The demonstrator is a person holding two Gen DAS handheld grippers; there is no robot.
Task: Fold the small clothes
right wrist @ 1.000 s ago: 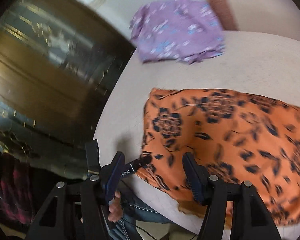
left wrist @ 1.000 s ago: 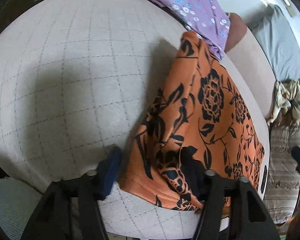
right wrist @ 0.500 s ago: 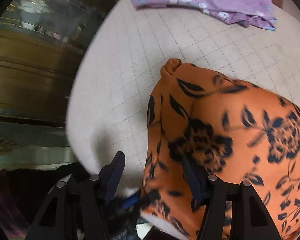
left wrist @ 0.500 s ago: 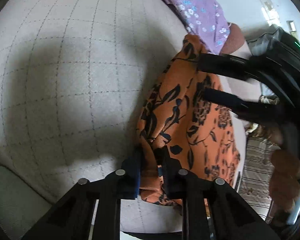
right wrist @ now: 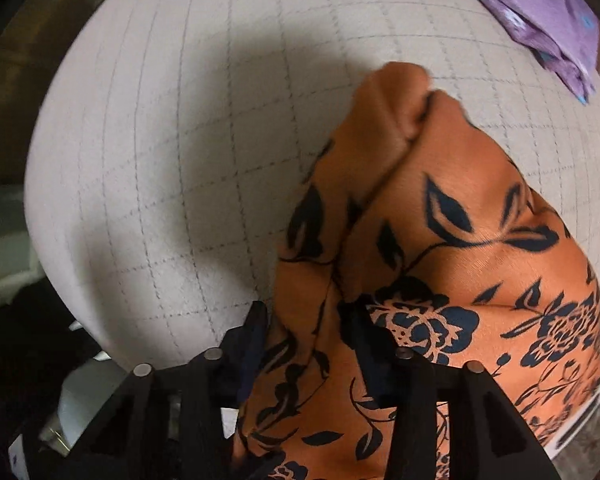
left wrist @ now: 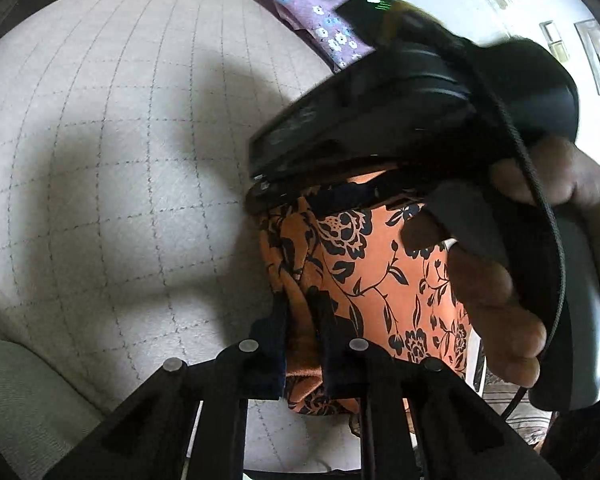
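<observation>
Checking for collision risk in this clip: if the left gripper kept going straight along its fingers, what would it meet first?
The left gripper, shut on the orange floral garment, points toward the right gripper just ahead above that cloth; it would probably hit that first, though depth is unclear.

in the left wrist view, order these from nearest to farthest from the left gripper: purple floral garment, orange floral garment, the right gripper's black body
1. orange floral garment: clamped between the fingers of the left gripper, low centre.
2. right gripper's black body: above the orange cloth, right of centre, held by a hand.
3. purple floral garment: at the top, far edge of the grid-patterned surface.
</observation>
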